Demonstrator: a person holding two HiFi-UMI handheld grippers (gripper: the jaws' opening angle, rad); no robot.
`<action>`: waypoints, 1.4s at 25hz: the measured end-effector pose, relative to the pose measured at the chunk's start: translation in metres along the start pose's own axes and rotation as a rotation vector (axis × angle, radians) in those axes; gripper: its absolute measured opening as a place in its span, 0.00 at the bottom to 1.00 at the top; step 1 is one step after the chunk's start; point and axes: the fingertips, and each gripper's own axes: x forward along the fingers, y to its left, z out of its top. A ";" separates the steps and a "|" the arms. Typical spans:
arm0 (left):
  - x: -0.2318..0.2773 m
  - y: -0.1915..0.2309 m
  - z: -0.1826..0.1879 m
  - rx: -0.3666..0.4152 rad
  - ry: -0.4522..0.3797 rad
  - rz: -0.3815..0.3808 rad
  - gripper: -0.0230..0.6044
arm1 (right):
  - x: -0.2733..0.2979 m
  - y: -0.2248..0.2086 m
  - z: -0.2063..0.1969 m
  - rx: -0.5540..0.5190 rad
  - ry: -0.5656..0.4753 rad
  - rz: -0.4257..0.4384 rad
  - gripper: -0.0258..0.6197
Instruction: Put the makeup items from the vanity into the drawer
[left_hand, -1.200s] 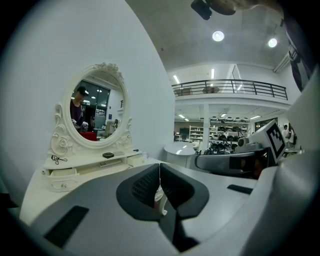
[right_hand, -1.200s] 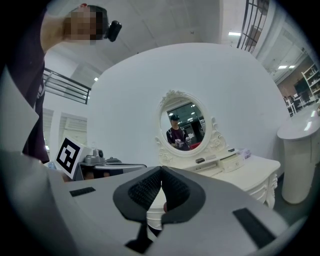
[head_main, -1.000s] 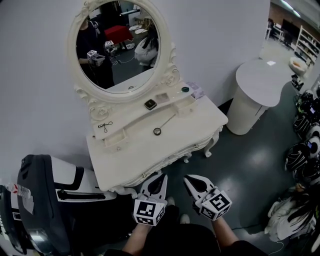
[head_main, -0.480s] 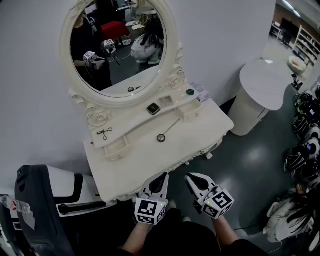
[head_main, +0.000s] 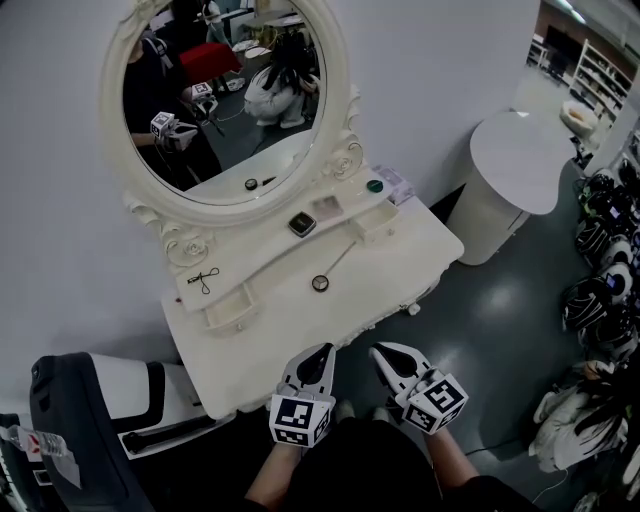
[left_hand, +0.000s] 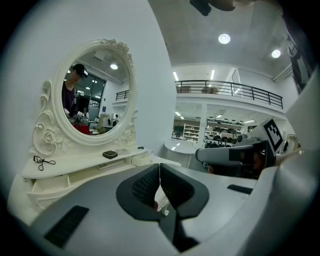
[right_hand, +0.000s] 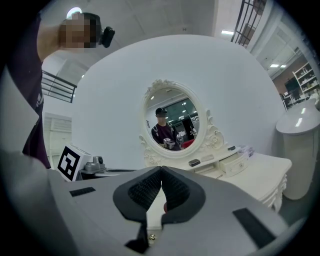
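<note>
The white vanity (head_main: 270, 340) stands against the wall under an oval mirror (head_main: 225, 95). On its raised shelf lie a dark compact (head_main: 301, 224), a pale palette (head_main: 325, 209), a green round pot (head_main: 374, 185) and a black eyelash curler (head_main: 203, 281). A round-headed stick (head_main: 320, 283) lies on the tabletop. My left gripper (head_main: 320, 351) hovers at the vanity's front edge, shut and empty. Beside it my right gripper (head_main: 384, 352) is shut too, with nothing in it. The compact (left_hand: 110, 154) also shows beyond the left gripper (left_hand: 159, 167), and the compact (right_hand: 194, 162) beyond the right gripper (right_hand: 161, 172).
A round white side table (head_main: 520, 160) stands to the vanity's right. A dark and white chair (head_main: 90, 420) sits close at the left. Helmets and bags (head_main: 600, 300) line the floor at the far right. A small packet (head_main: 396, 184) lies at the shelf's right end.
Both grippers have come forward together toward the vanity's front edge, and the vanity sits a little lower and nearer in view. The jaws stayed shut.
</note>
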 end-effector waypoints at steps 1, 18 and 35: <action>0.002 0.002 0.000 -0.001 0.002 -0.003 0.06 | 0.001 -0.001 0.001 -0.001 0.001 -0.006 0.08; 0.071 0.036 0.002 -0.025 0.032 -0.005 0.06 | 0.049 -0.069 0.014 0.014 0.019 -0.020 0.08; 0.161 0.073 0.021 -0.065 0.069 0.108 0.06 | 0.114 -0.157 0.035 0.046 0.085 0.099 0.08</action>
